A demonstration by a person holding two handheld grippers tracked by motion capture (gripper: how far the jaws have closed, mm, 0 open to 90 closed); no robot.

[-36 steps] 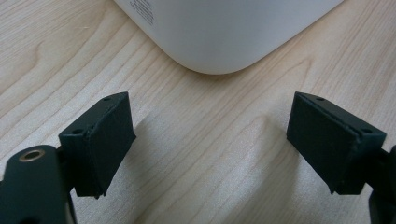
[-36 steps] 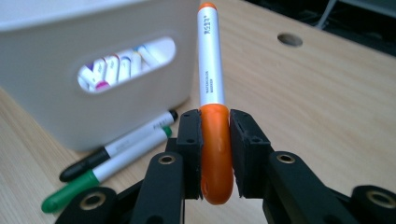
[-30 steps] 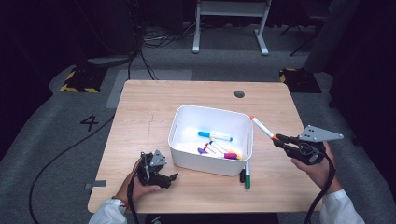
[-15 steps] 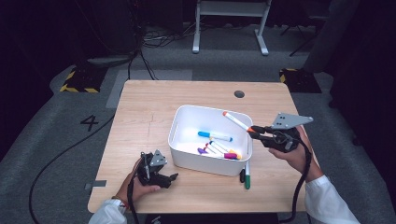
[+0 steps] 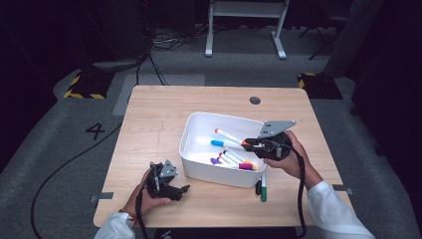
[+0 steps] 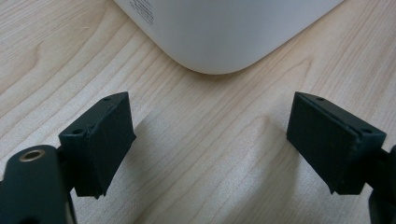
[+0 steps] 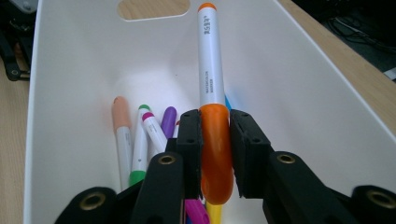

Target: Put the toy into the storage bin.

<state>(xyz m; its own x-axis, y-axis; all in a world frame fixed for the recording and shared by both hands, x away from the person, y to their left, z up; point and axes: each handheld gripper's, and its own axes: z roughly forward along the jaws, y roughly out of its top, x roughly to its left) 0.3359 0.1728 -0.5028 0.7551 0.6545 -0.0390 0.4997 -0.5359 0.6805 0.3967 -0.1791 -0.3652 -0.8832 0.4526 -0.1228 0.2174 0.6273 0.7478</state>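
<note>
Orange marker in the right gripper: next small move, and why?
Probably lower it a little and open the jaws. The right gripper is shut on the orange marker, held over the white bin where other markers already lie, so a release should land it inside.

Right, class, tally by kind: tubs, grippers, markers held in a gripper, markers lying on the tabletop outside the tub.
White tub: 1
Grippers, left gripper and right gripper: 2
Held, orange marker: 1
On tabletop, green marker and dark marker: 2
Total: 6
</note>
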